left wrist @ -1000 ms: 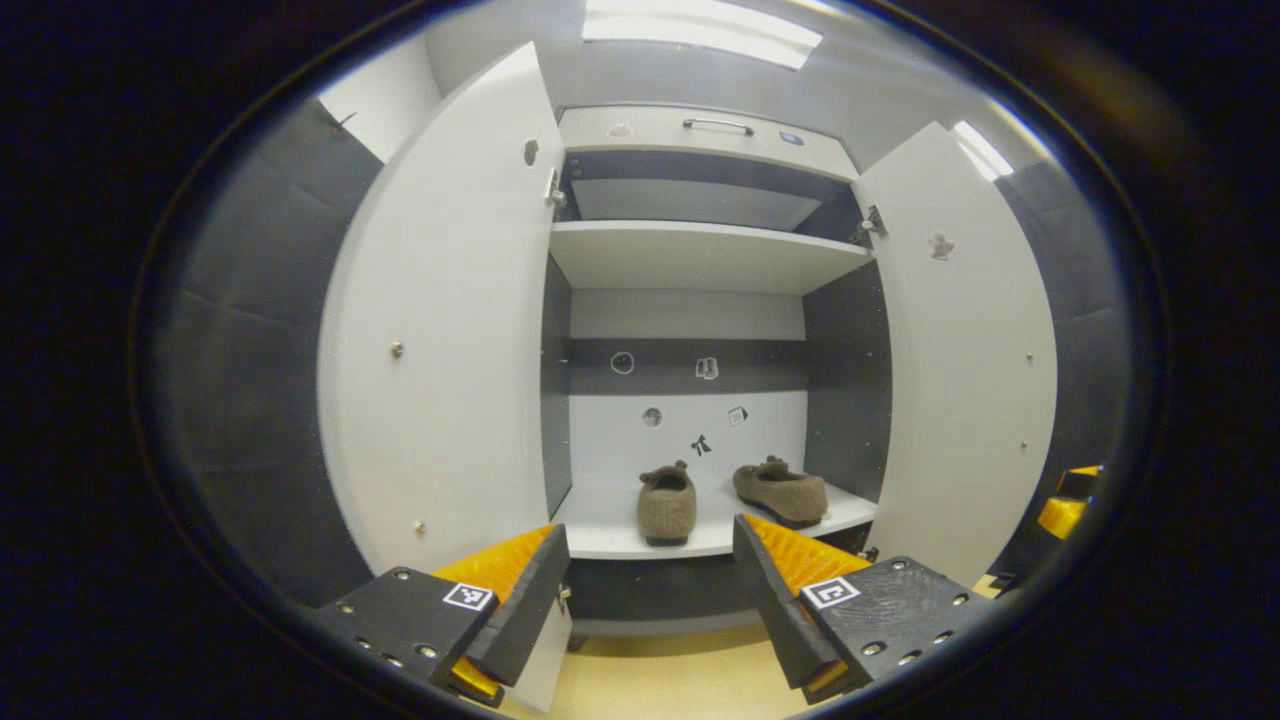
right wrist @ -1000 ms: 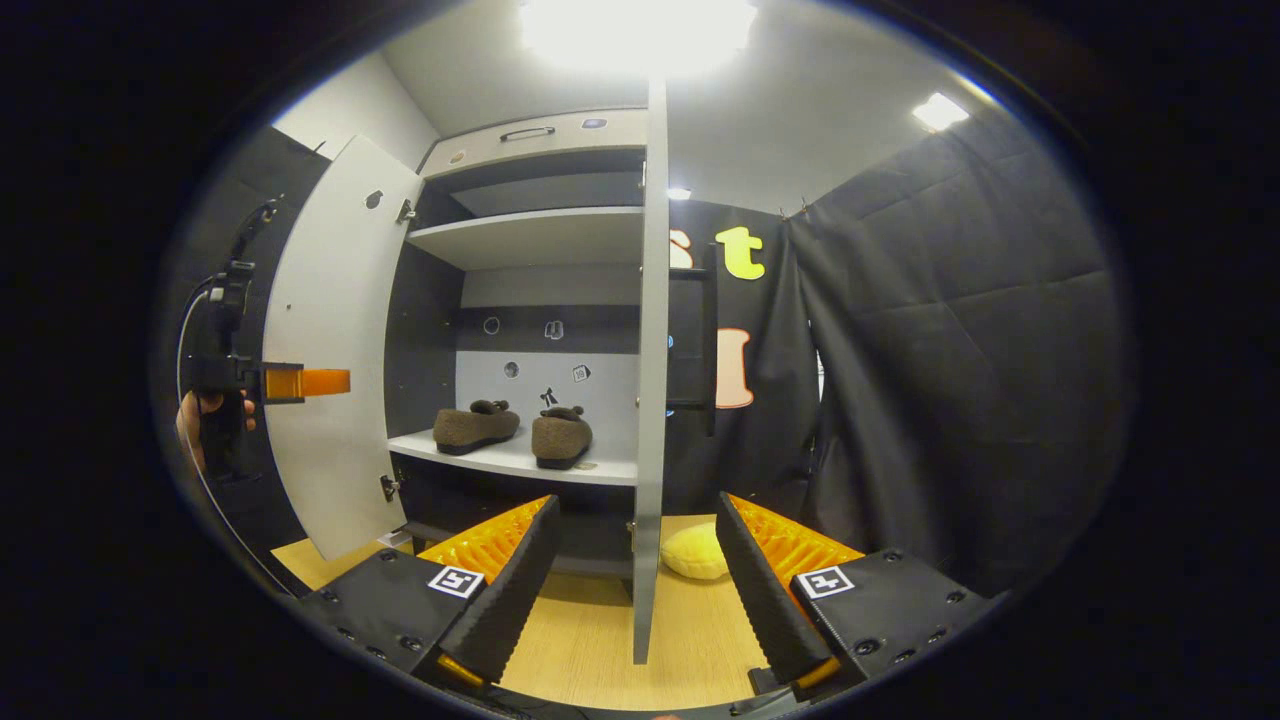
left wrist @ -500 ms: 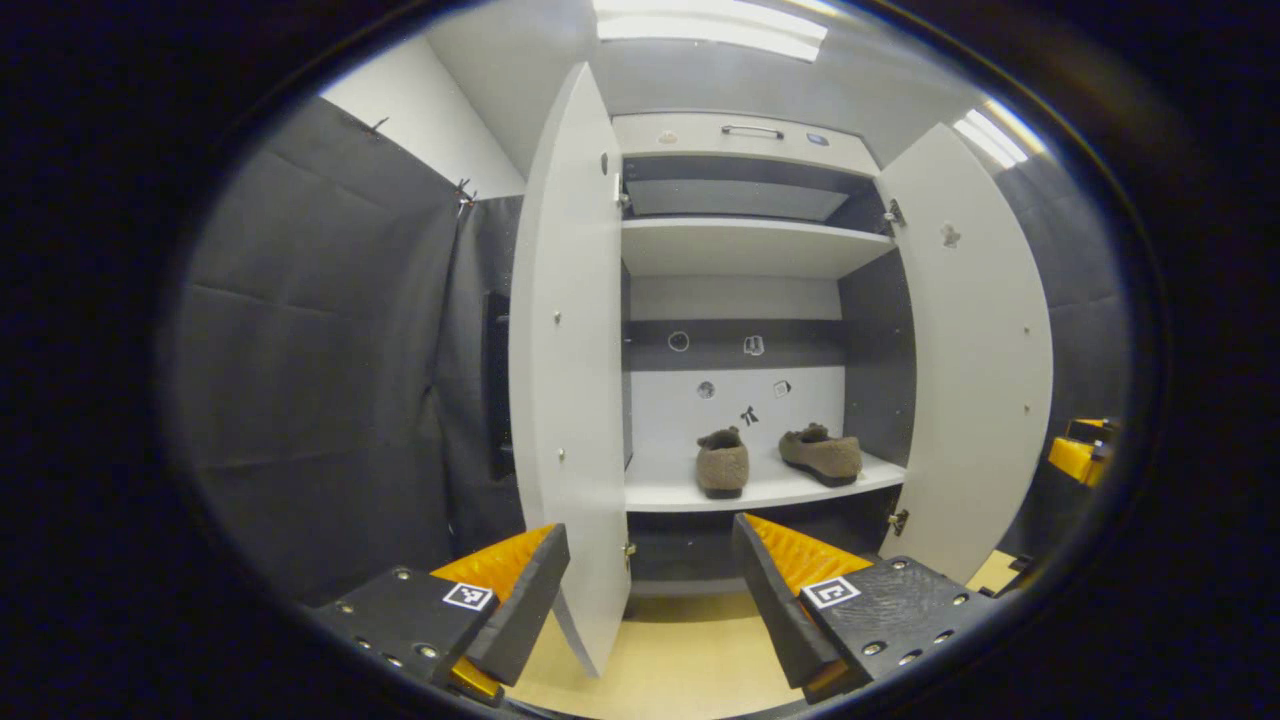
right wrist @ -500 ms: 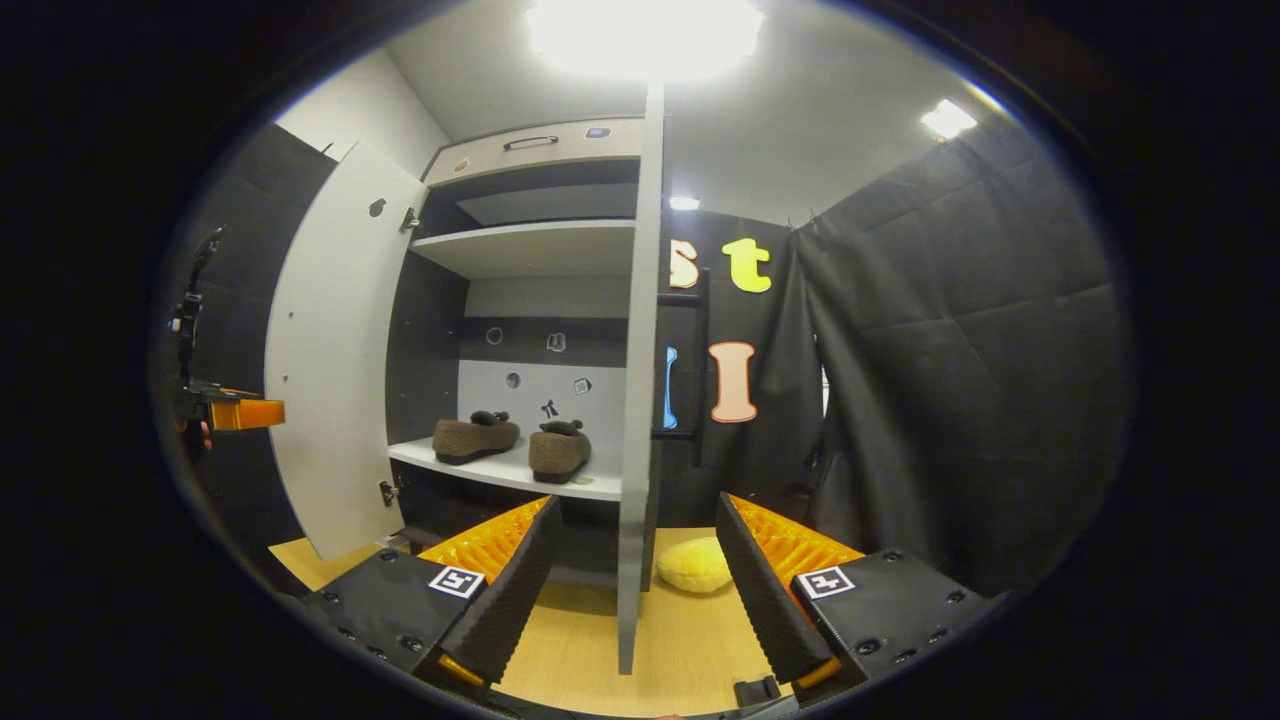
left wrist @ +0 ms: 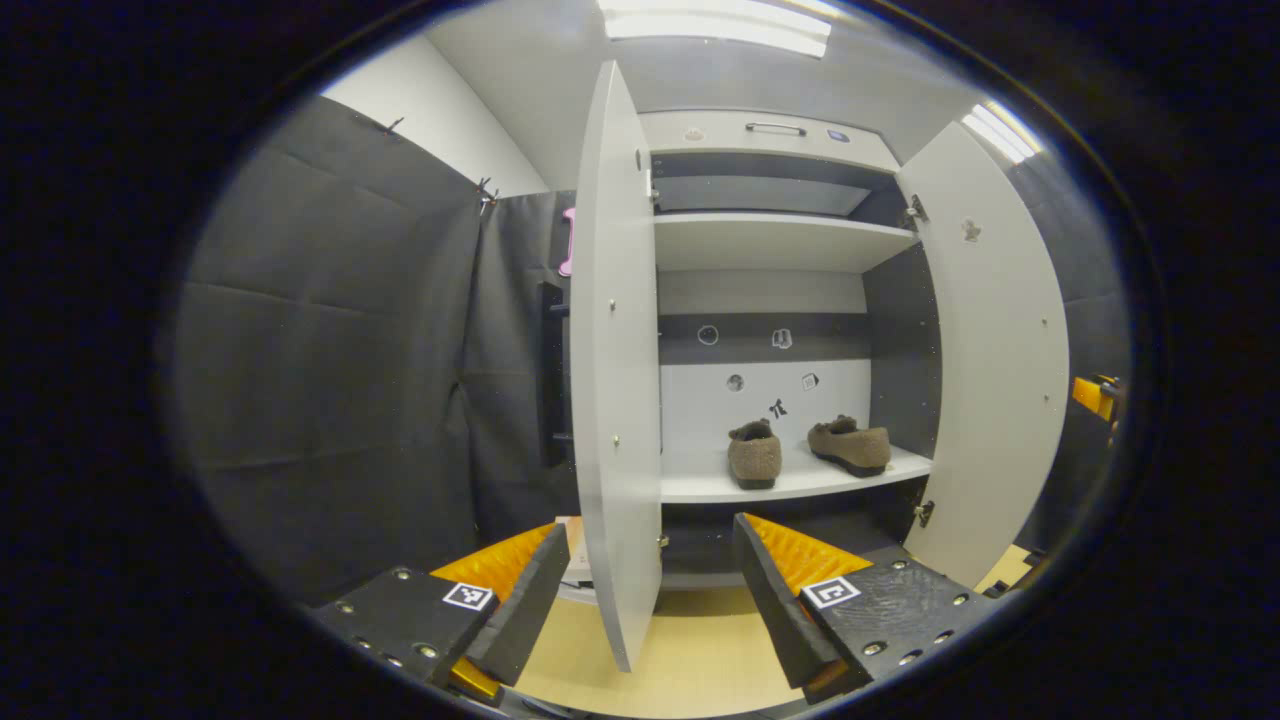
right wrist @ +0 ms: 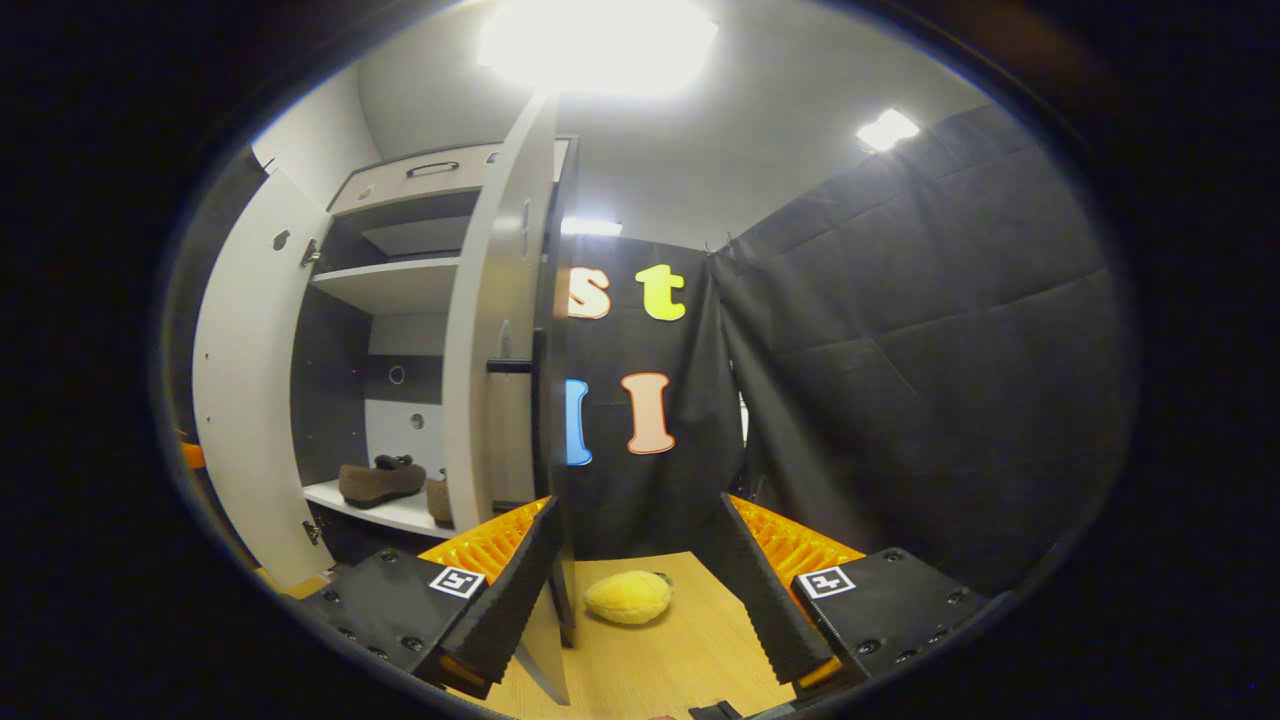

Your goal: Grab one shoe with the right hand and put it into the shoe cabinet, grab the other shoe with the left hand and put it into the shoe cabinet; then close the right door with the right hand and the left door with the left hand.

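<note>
Shoe cabinet (left wrist: pixel 770 240), both doors standing open. Left door (left wrist: pixel 612 360) now seen nearly edge-on in the left gripper view, against a broad face 1.0 s ago. Right door (right wrist: pixel 490 320) likewise shifted from centre to left of centre in the right gripper view, its outer handle side now facing the camera. Read as both grippers moving outward round the door edges; judged as placing finished and door-closing about to begin, right door first.

2 shoes on the lower shelf (left wrist: pixel 790 485): left shoe (left wrist: pixel 754 455) heel toward the viewer, right shoe (left wrist: pixel 850 445) turned sideways, near each other, not touching. In the right gripper view, 1 shoe (right wrist: pixel 380 480) in full, the other partly hidden behind the right door.

Left gripper (left wrist: pixel 650 590): fingers spread wide, holding nothing, door edge between them but farther off. Right gripper (right wrist: pixel 635 590): fingers spread, empty, right door just left of the gap, contact not determinable.

Yellow plush object (right wrist: pixel 628 597) on the floor, beyond the right gripper.
</note>
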### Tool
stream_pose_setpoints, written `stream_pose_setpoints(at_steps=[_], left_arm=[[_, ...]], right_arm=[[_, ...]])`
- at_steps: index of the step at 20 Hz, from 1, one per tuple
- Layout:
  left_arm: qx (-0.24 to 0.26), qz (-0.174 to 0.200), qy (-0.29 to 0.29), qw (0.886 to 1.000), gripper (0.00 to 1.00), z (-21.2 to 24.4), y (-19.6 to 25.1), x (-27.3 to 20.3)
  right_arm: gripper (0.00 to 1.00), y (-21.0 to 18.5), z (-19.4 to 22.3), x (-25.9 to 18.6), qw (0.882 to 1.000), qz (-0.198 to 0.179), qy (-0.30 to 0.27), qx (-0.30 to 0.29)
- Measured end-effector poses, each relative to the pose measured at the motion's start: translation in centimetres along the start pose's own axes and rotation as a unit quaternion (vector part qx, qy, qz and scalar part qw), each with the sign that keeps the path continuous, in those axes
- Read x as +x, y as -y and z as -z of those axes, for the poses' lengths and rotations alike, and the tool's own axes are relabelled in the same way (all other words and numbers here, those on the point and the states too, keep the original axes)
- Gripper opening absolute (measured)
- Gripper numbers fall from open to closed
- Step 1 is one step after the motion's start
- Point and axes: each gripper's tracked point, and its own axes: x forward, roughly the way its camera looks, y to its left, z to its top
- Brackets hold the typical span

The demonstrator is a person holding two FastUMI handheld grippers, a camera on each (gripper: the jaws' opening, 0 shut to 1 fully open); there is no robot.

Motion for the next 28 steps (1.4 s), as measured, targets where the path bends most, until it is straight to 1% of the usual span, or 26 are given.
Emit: stream_pose_setpoints(at_steps=[2, 3, 5, 6, 7, 9, 10, 11, 12, 13, 14, 15, 17, 18, 21, 22, 23, 24, 25, 27, 28], left_arm=[[0.003, -0.008, -0.002, 1.000, 1.00, 0.3, -1.0, -0.2], [0.003, -0.012, -0.004, 1.000, 0.95, 0.4, -1.6, -0.3], [0.002, -0.020, -0.008, 1.000, 0.95, 0.7, -2.6, -0.5], [0.001, -0.024, -0.009, 1.000, 0.95, 0.8, -3.2, -0.5], [0.001, -0.027, -0.010, 1.000, 0.95, 1.0, -3.7, -0.5], [0.000, -0.034, -0.008, 0.999, 1.00, 1.1, -5.0, -0.7], [-0.001, -0.036, -0.007, 0.999, 0.95, 1.0, -5.5, -0.8], [-0.002, -0.037, -0.006, 0.999, 0.95, 0.9, -6.1, -0.8], [-0.004, -0.039, -0.004, 0.999, 0.93, 0.8, -6.4, -0.7], [-0.005, -0.040, -0.003, 0.999, 0.91, 0.8, -6.9, -0.5], [-0.007, -0.041, -0.002, 0.999, 0.89, 0.8, -7.2, -0.2], [-0.009, -0.043, -0.001, 0.999, 0.92, 0.8, -7.7, 0.1], [-0.017, -0.043, 0.001, 0.999, 1.00, 0.8, -8.2, 0.4], [-0.022, -0.042, 0.001, 0.999, 1.00, 0.8, -8.3, 0.5], [-0.025, -0.038, 0.002, 0.999, 1.00, 1.0, -8.4, 0.8], [-0.023, -0.037, 0.003, 0.999, 1.00, 1.0, -8.5, 0.9], [-0.022, -0.036, 0.003, 0.999, 0.95, 0.9, -8.6, 1.0], [-0.022, -0.034, 0.004, 0.999, 1.00, 0.9, -8.6, 1.0], [-0.023, -0.032, 0.004, 0.999, 1.00, 0.9, -8.6, 1.2], [-0.021, -0.032, 0.002, 0.999, 0.95, 1.1, -8.8, 1.2], [-0.021, -0.033, 0.000, 0.999, 1.00, 1.1, -8.9, 1.2]], right_arm=[[0.97, 0.9, -0.3, 1.3, 1.000, 0.019, -0.001, 0.005], [0.96, 1.2, -0.4, 1.9, 1.000, 0.027, -0.004, 0.006], [0.95, 1.3, -0.7, 3.0, 0.999, 0.039, -0.009, 0.004], [0.92, 1.1, -0.8, 3.4, 0.999, 0.041, -0.009, 0.004], [0.95, 0.8, -0.9, 3.4, 0.999, 0.038, -0.007, 0.005], [0.95, -0.5, -1.1, 4.0, 1.000, 0.028, -0.006, 0.001], [0.95, -0.6, -1.1, 4.0, 0.999, 0.034, -0.007, -0.008], [0.95, -0.7, -1.3, 4.2, 0.999, 0.040, -0.004, -0.017], [0.94, -0.9, -1.4, 4.0, 0.999, 0.040, -0.005, -0.021], [0.90, -1.1, -1.5, 3.8, 0.999, 0.039, -0.006, -0.020], [0.94, -1.4, -1.4, 3.7, 0.999, 0.038, -0.009, -0.018], [0.90, -1.6, -1.4, 3.5, 0.999, 0.038, -0.010, -0.016], [0.90, -2.2, -1.4, 3.4, 0.999, 0.038, -0.010, -0.017], [0.93, -2.8, -1.4, 3.5, 0.999, 0.037, -0.010, -0.019], [0.93, -5.0, -1.7, 2.8, 0.999, 0.017, -0.005, -0.033], [0.88, -5.9, -1.7, 2.8, 0.999, 0.008, -0.002, -0.035], [0.93, -6.7, -1.8, 2.6, 0.999, 0.001, 0.001, -0.036], [0.93, -7.5, -1.7, 2.5, 0.999, -0.006, 0.003, -0.034], [0.93, -8.4, -1.7, 2.5, 0.999, -0.013, 0.005, -0.032], [0.93, -10.1, -1.6, 2.5, 0.999, -0.029, 0.005, -0.025], [0.93, -10.9, -1.5, 2.6, 0.999, -0.037, 0.005, -0.021]])
